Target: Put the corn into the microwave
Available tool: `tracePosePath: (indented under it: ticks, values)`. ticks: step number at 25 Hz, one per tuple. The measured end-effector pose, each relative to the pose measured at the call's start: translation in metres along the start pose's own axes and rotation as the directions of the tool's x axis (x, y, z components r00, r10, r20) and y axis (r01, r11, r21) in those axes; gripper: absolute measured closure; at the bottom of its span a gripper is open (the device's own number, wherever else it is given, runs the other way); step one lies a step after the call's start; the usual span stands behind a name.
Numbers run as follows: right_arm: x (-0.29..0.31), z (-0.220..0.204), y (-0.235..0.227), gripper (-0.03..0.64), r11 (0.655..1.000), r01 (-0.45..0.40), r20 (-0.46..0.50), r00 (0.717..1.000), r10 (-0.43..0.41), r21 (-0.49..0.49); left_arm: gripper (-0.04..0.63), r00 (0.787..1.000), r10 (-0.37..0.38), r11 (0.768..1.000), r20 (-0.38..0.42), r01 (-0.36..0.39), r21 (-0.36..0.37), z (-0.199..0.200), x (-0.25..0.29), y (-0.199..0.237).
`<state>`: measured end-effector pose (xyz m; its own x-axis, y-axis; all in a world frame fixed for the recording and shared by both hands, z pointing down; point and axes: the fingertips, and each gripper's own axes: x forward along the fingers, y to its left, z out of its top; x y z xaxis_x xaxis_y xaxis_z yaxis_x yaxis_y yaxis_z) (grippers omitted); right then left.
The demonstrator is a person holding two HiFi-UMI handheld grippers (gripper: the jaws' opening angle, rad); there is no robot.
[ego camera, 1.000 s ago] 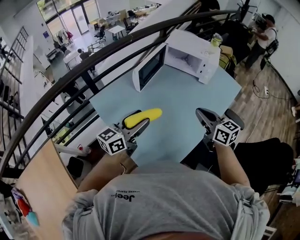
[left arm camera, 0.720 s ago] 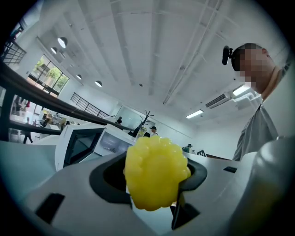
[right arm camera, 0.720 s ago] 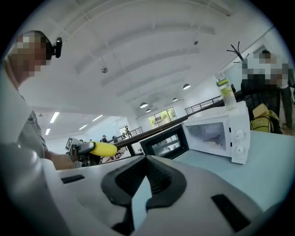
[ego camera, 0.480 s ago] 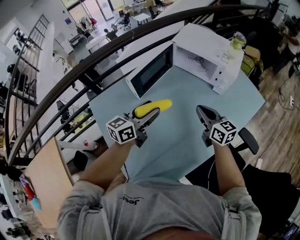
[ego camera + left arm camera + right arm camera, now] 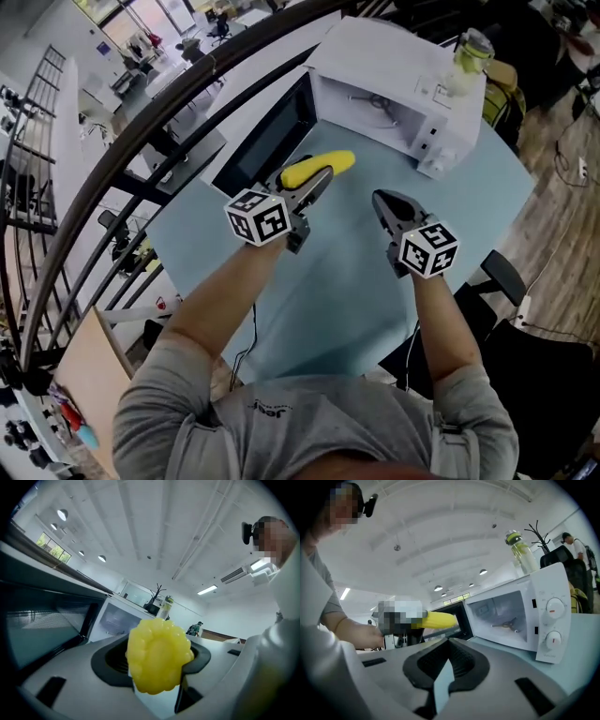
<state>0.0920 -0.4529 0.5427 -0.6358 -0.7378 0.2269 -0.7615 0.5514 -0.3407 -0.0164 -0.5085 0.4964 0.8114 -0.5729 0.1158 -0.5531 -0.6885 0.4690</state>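
Note:
A yellow corn cob (image 5: 326,166) is held lengthwise in my left gripper (image 5: 317,181), which is shut on it. The cob's blunt end (image 5: 159,656) fills the space between the pads. It hangs above the light blue table (image 5: 337,281), just in front of the white microwave (image 5: 398,66), beside its open door (image 5: 267,141). The cavity (image 5: 375,103) has a turntable hub inside. My right gripper (image 5: 384,202) is a little to the right, empty, with its pads together. From the right gripper view the corn (image 5: 438,619) shows in front of the door.
A bottle with a green cap (image 5: 469,52) stands on top of the microwave. A dark curved railing (image 5: 141,141) runs behind the table's far left edge. A black chair (image 5: 497,277) sits off the table's right edge.
Both hands have moved forward across the table toward the microwave. The corn, still held in the left gripper, went from mid-table to just before the open door.

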Motion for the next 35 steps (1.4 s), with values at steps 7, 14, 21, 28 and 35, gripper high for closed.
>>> tracePosePath:
  ticks: [7, 14, 21, 28, 35]
  values:
    - [0.029, -0.011, -0.032, 0.600, 0.999, 0.003, 0.035, 0.999, -0.004, 0.033, 0.345, 0.999, 0.026, 1.000, -0.030, -0.026, -0.014, -0.011, 0.099, 0.061]
    - [0.053, -0.024, -0.046, 0.599, 0.999, -0.008, 0.059, 0.998, 0.005, 0.039, 0.344, 0.994, 0.101, 0.994, -0.029, -0.102, -0.043, -0.007, 0.178, 0.117]
    - [0.058, -0.009, -0.104, 0.599, 0.991, 0.132, 0.080, 0.988, -0.133, 0.014, 0.344, 0.992, 0.123, 0.992, -0.038, -0.121, 0.047, -0.008, 0.229, 0.142]
    - [0.072, -0.006, -0.129, 0.600, 0.981, 0.189, 0.056, 0.981, -0.187, -0.034, 0.345, 0.983, 0.179, 0.975, -0.026, -0.174, 0.136, 0.007, 0.257, 0.161]
    - [0.081, -0.018, -0.124, 0.599, 0.985, 0.172, 0.050, 0.984, -0.171, -0.022, 0.345, 0.972, 0.224, 0.941, -0.068, -0.197, 0.275, 0.009, 0.286, 0.173]
